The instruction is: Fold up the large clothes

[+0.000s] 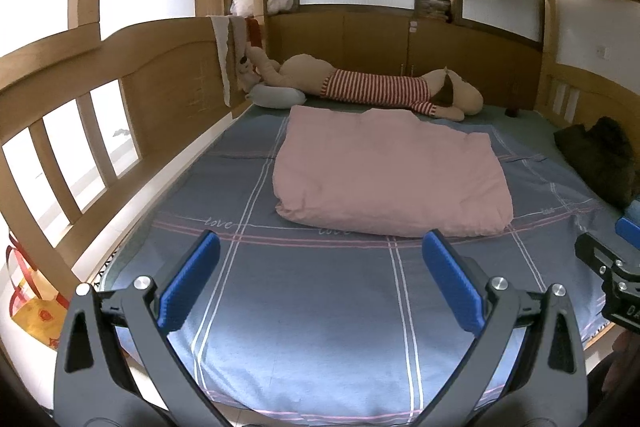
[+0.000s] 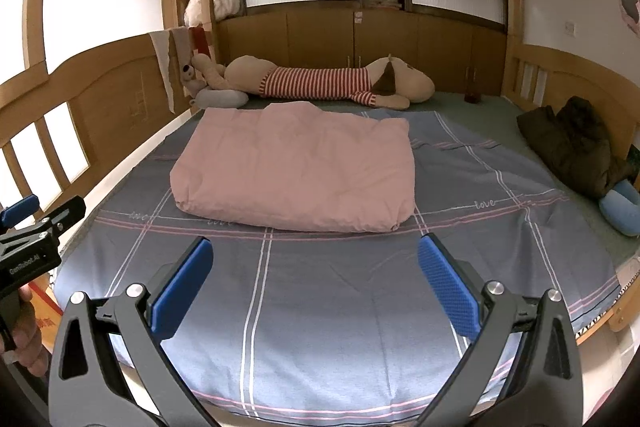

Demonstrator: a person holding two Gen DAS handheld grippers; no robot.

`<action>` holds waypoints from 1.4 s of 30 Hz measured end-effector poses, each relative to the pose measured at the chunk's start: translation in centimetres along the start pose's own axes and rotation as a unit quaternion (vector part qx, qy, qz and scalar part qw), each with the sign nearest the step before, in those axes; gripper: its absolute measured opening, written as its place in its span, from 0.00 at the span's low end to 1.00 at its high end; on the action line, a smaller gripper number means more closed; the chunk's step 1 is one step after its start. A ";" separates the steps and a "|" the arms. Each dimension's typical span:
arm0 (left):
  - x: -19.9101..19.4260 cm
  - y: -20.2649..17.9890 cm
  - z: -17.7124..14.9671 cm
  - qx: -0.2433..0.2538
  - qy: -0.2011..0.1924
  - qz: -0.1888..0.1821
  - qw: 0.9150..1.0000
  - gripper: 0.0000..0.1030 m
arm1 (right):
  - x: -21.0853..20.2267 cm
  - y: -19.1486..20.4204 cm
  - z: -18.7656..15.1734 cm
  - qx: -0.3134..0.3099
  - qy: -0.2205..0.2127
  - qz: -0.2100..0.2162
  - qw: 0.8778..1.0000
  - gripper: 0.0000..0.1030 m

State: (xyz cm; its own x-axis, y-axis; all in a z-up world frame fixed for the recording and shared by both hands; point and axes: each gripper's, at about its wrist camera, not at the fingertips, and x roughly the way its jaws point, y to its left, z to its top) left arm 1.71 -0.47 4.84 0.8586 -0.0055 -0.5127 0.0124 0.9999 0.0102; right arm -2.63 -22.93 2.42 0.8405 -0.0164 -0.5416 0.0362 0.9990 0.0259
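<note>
Pink quilt lies folded mid-bed; both grippers hang empty at the foot.

At nine o'clock the slatted wooden bed rail [image 1: 60, 163] walls the left edge, and the left gripper [image 1: 320, 283] stands with its blue pads spread wide, holding nothing. The puffy pink folded quilt [image 1: 392, 171] rests at twelve o'clock on the blue-grey plaid bedsheet [image 1: 312, 327], looking already doubled into a block, though a further fold may remain. The right gripper [image 2: 316, 287] is likewise wide and empty. At two o'clock a crumpled dark olive jacket [image 2: 576, 147] lies unfolded against the right rail, probably next. Bare sheet near the grippers gives open working room.
</note>
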 end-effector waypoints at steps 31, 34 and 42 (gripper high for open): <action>0.4 0.0 0.1 -0.008 0.015 -0.025 1.000 0.98 | 0.3 -0.2 -0.1 -0.001 0.003 0.001 1.000 0.99; 0.4 0.0 0.1 -0.008 0.016 -0.026 0.999 0.98 | 0.3 -0.2 -0.1 -0.001 0.003 0.001 1.000 0.99; 0.3 -0.3 0.1 -0.006 0.015 -0.029 0.999 0.98 | 0.3 -0.2 -0.3 -0.003 0.002 -0.001 1.000 0.99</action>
State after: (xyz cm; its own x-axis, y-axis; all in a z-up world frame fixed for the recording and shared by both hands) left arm 2.05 -0.74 4.77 0.8406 -0.0634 -0.5379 0.0562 0.9980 -0.0298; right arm -2.49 -23.08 2.00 0.8384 -0.0174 -0.5448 0.0343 0.9992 0.0208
